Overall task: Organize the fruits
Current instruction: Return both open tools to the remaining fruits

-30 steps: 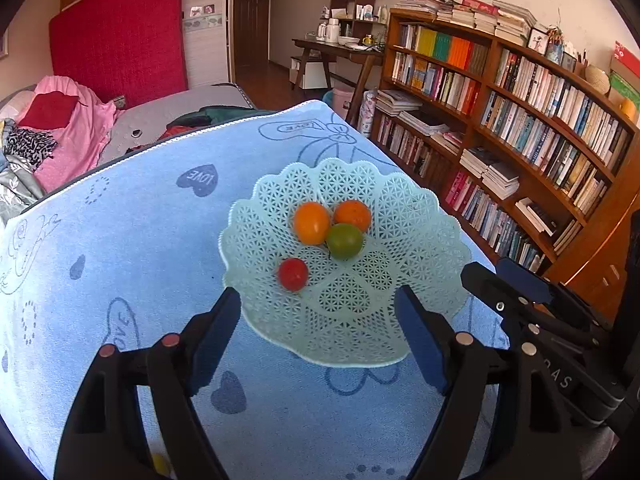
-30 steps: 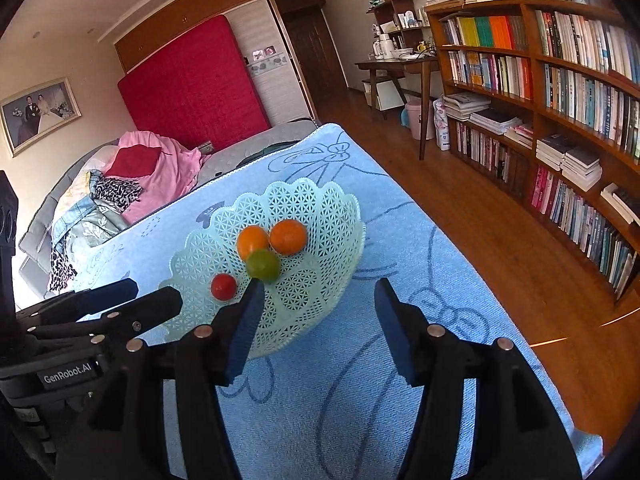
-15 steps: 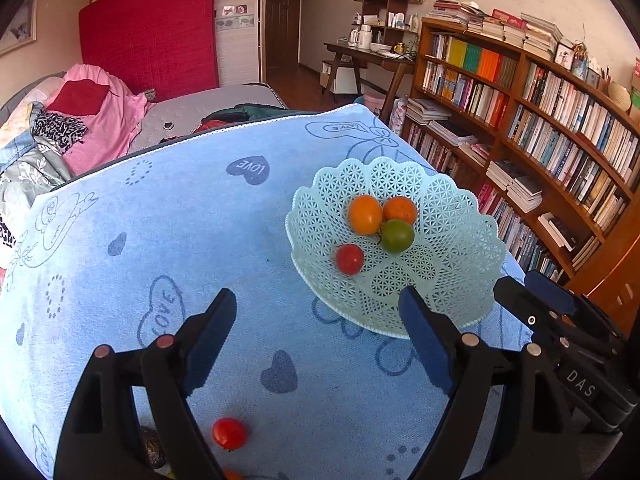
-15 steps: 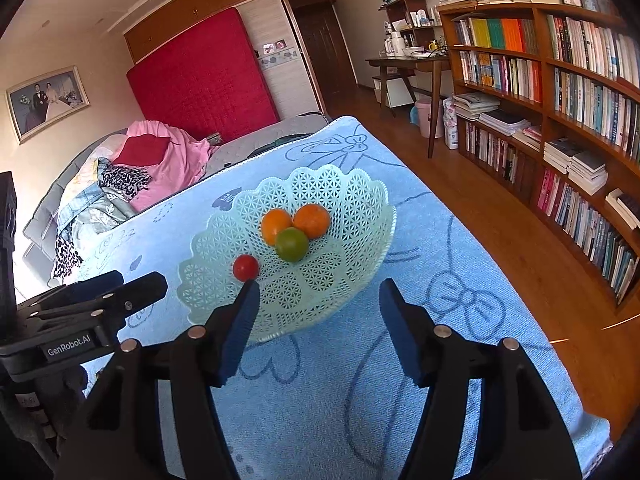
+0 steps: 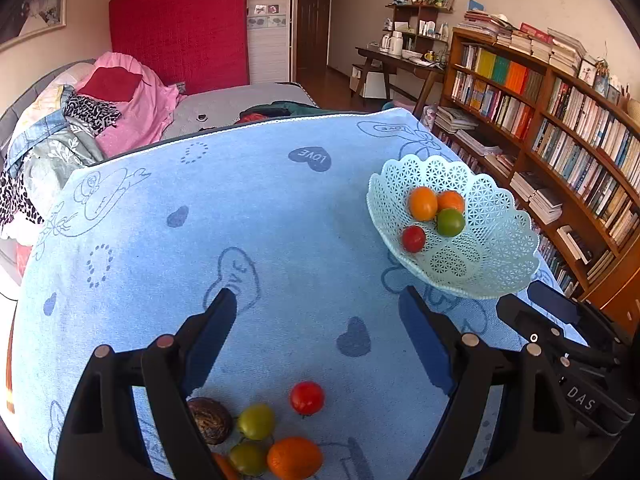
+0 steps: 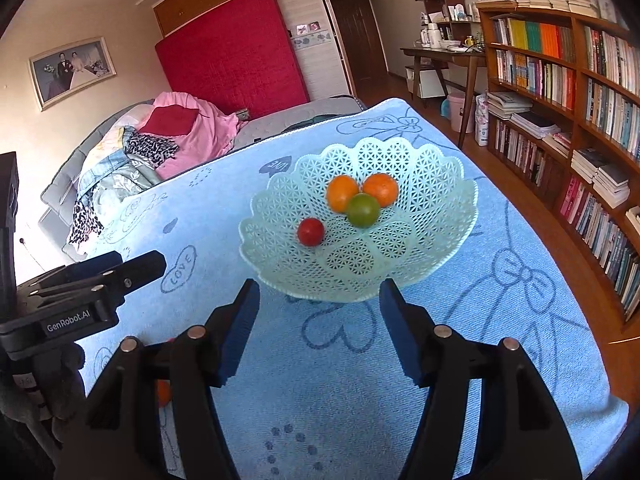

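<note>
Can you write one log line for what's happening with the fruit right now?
left gripper: open, empty | right gripper: open, empty | basket: four fruits | loose fruits: on cloth

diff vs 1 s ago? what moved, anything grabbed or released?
The left gripper swung left off the basket, bringing loose fruit into view: a red tomato and an orange. The right gripper barely shifted. Nothing grabbed or released; both stay open and empty, and the basket keeps its four fruits.
</note>
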Demonstrator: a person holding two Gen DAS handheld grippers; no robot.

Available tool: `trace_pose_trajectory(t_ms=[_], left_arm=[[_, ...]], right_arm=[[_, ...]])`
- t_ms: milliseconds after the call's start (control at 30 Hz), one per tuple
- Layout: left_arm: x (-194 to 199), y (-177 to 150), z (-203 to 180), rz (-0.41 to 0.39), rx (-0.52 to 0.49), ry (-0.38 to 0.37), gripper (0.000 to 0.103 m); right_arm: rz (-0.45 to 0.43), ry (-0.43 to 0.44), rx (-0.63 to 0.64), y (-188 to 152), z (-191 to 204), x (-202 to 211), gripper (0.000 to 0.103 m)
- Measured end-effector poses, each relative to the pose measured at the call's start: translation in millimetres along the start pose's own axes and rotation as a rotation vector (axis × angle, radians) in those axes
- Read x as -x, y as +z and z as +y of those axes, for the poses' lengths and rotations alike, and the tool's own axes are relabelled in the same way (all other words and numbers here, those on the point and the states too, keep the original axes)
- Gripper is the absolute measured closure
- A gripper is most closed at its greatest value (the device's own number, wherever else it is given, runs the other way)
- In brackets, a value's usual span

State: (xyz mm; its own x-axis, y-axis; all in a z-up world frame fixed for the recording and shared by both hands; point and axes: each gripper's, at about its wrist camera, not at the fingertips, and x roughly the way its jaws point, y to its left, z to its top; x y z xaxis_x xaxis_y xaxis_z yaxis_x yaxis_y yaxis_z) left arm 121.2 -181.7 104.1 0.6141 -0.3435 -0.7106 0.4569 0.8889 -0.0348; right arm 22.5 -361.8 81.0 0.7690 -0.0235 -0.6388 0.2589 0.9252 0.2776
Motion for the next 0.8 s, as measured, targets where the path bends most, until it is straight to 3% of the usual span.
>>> trace_pose_trajectory(t_ms=[567, 800], left_arm=[[20, -40, 83, 0.034, 0.106, 0.074, 0.02], [23, -57, 98, 0.054, 0.122, 0.076, 0.02]], right_arm=[[0.124, 0.089, 0.086, -29, 59, -26, 0.039], [0.17, 0.124, 0.13, -45, 81, -33, 0.039]])
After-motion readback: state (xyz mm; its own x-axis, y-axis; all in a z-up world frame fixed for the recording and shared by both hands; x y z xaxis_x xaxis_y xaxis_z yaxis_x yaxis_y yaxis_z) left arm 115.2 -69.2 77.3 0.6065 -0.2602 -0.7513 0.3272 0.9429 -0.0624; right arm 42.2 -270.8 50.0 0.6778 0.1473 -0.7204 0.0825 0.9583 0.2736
